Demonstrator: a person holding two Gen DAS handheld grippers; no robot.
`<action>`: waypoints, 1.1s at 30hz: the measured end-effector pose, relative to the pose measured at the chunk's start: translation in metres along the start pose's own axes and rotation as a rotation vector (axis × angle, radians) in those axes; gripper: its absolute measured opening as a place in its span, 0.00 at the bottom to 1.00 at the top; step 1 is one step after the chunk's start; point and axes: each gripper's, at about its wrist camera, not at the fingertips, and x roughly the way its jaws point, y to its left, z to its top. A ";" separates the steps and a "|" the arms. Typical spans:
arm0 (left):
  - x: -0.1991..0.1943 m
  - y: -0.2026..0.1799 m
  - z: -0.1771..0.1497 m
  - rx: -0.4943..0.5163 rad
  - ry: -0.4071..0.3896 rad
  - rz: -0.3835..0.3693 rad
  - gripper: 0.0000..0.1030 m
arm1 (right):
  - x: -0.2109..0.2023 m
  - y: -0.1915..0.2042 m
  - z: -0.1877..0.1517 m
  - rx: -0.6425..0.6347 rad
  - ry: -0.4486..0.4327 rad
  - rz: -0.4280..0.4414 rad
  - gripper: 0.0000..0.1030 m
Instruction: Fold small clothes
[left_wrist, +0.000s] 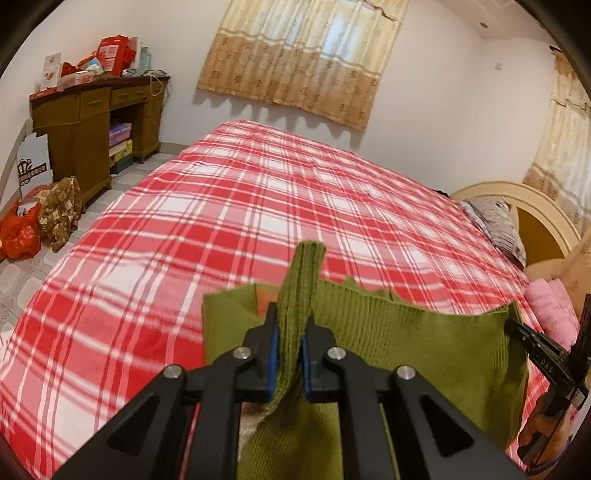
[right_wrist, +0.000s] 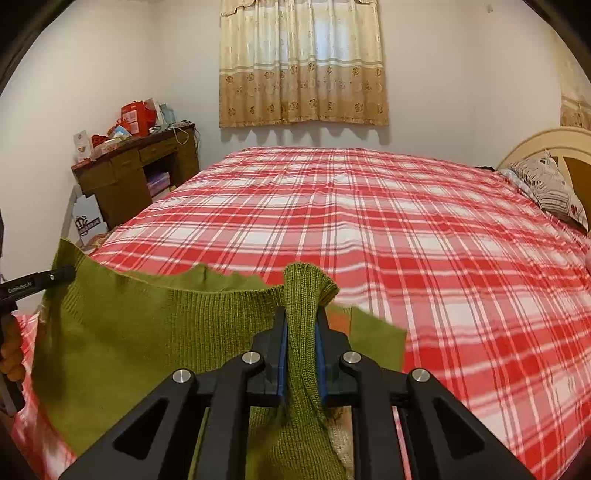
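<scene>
Two tools, my left tool (left_wrist: 291, 347) and right tool (right_wrist: 302, 350), each clamp the green sweater (left_wrist: 424, 343), stretched crosswise between them above the bed (left_wrist: 221, 206).

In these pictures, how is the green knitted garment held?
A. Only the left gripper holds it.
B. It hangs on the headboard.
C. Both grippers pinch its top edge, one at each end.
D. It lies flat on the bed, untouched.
C: the left gripper and the right gripper each clamp a fold of the green knitted garment, stretched between them above the bed.
</scene>
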 end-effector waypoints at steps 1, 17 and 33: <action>0.004 0.000 0.003 -0.004 -0.003 0.005 0.10 | 0.007 -0.002 0.004 0.003 -0.002 -0.007 0.12; 0.096 0.021 -0.005 -0.057 0.088 0.255 0.15 | 0.078 -0.048 -0.015 0.209 0.000 -0.075 0.17; 0.099 0.032 -0.007 -0.117 0.090 0.206 0.18 | 0.078 -0.011 -0.028 0.019 0.172 0.009 0.18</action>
